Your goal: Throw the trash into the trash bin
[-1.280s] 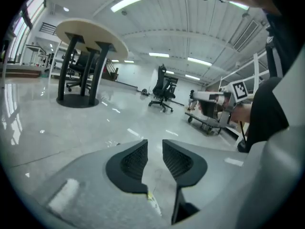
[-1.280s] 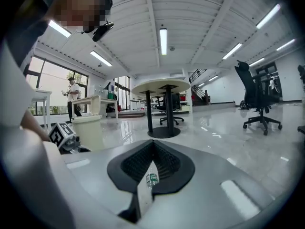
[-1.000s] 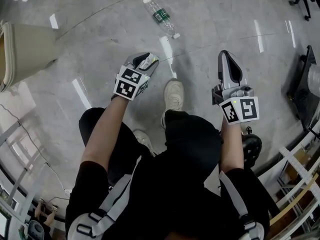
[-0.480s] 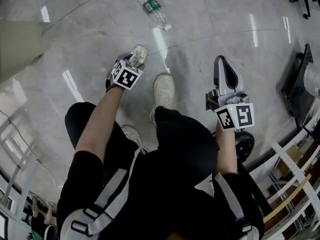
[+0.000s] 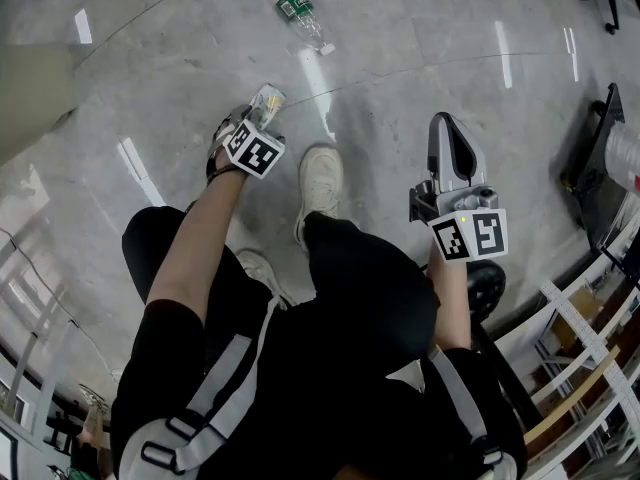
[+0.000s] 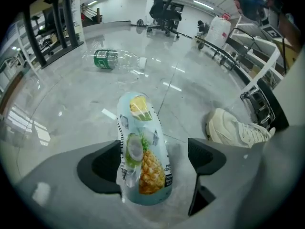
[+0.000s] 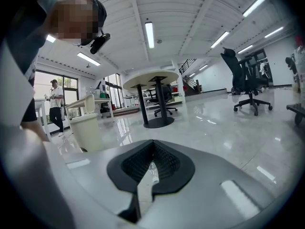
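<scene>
A pale-blue drink pouch [image 6: 143, 156] printed with pineapple and coconut stands between the jaws of my left gripper [image 6: 155, 154]. Those jaws are opening: the pouch leans on the left pad and a gap shows at the right pad. In the head view the left gripper [image 5: 262, 108] points steeply down at the floor with the pouch [image 5: 268, 101] at its tip. A clear plastic bottle with a green label [image 5: 293, 8] [image 6: 112, 60] lies on the floor farther ahead. My right gripper [image 5: 450, 133] [image 7: 151, 163] is shut and holds nothing. The cream trash bin [image 7: 88, 125] stands off to the left.
The person's white shoe [image 5: 320, 183] [image 6: 236, 130] is just right of the left gripper. A round pedestal table [image 7: 152, 80] and office chairs [image 7: 248, 80] stand farther off. Metal racks [image 5: 590, 338] line the right side. A person [image 7: 56, 104] stands far behind the bin.
My left gripper has dropped toward the floor and tipped steeply downward, and its jaws have spread away from the pouch. The right gripper has hardly moved.
</scene>
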`<move>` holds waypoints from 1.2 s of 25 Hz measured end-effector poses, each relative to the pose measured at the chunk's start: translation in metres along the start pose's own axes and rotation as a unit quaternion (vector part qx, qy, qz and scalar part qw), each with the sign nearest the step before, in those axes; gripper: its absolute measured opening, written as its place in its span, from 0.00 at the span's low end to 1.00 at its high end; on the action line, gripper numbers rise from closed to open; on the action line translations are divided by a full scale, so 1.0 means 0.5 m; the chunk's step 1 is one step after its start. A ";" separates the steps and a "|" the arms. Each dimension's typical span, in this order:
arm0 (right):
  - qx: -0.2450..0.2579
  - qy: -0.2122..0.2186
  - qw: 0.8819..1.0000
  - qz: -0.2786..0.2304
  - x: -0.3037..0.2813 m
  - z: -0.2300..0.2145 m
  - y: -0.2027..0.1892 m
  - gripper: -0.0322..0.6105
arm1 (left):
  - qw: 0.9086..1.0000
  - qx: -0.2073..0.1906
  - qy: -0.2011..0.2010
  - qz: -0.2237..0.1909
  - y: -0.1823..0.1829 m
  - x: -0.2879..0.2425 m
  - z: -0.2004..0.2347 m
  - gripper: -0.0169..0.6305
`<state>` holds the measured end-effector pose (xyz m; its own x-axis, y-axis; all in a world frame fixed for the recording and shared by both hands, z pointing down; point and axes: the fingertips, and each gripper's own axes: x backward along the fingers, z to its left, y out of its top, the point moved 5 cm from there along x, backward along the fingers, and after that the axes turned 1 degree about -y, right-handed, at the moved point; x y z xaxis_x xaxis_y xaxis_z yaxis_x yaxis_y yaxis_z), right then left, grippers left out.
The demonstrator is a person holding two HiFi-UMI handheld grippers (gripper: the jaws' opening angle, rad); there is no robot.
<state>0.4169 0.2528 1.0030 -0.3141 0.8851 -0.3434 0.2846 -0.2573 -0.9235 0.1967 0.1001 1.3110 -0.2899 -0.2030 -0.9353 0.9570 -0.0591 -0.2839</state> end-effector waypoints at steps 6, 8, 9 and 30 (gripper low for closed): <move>0.007 -0.003 1.000 0.006 -0.003 -0.003 -0.001 0.06 | 0.998 0.063 0.000 -0.008 -0.016 0.010 0.034 0.49; 0.004 -0.006 1.000 0.015 -0.005 -0.003 -0.002 0.06 | 0.998 0.067 0.012 -0.010 -0.017 0.029 0.048 0.38; 0.001 -0.006 1.000 0.019 -0.007 -0.001 0.001 0.06 | 0.998 0.063 0.020 -0.014 -0.013 0.044 0.056 0.27; 0.025 0.073 0.997 0.010 0.118 0.285 0.669 0.06 | 0.950 0.051 0.053 -0.302 0.261 1.004 -0.079 0.16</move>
<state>0.3644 0.1640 0.6496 -0.1724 0.9261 -0.3357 0.2428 -0.2903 -0.9256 0.1760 0.0292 0.7963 -0.7805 -0.0028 -0.6251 0.6089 -0.2299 -0.7592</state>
